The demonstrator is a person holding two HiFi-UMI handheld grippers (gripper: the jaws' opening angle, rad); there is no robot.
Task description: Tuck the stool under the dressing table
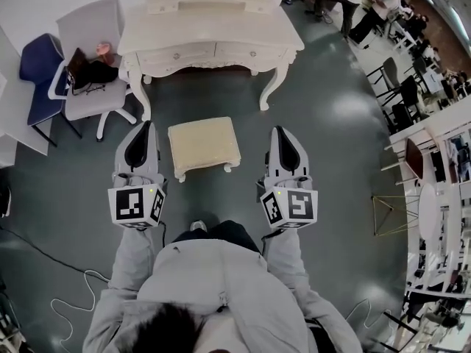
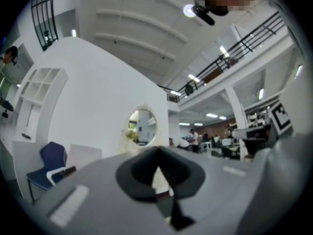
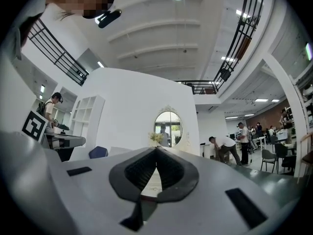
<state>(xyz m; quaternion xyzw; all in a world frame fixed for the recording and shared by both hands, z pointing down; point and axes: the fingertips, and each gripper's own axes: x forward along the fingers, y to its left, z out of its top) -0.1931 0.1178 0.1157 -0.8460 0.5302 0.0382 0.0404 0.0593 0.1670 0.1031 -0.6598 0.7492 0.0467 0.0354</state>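
Note:
A cream cushioned stool (image 1: 204, 145) stands on the grey floor, a short way in front of the white dressing table (image 1: 210, 44). My left gripper (image 1: 146, 126) hangs shut to the stool's left, apart from it. To the stool's right my right gripper (image 1: 279, 132) is shut too, holding nothing. In the left gripper view the left gripper (image 2: 157, 151) points toward the table's oval mirror (image 2: 142, 127). The right gripper (image 3: 156, 150) in the right gripper view also faces the mirror (image 3: 167, 127). The stool is hidden in both gripper views.
A grey chair (image 1: 92, 65) with a dark bag and a blue chair (image 1: 40, 76) stand left of the table. People, chairs and desks fill the right side (image 1: 412, 87). Cables (image 1: 73, 278) lie on the floor at the lower left.

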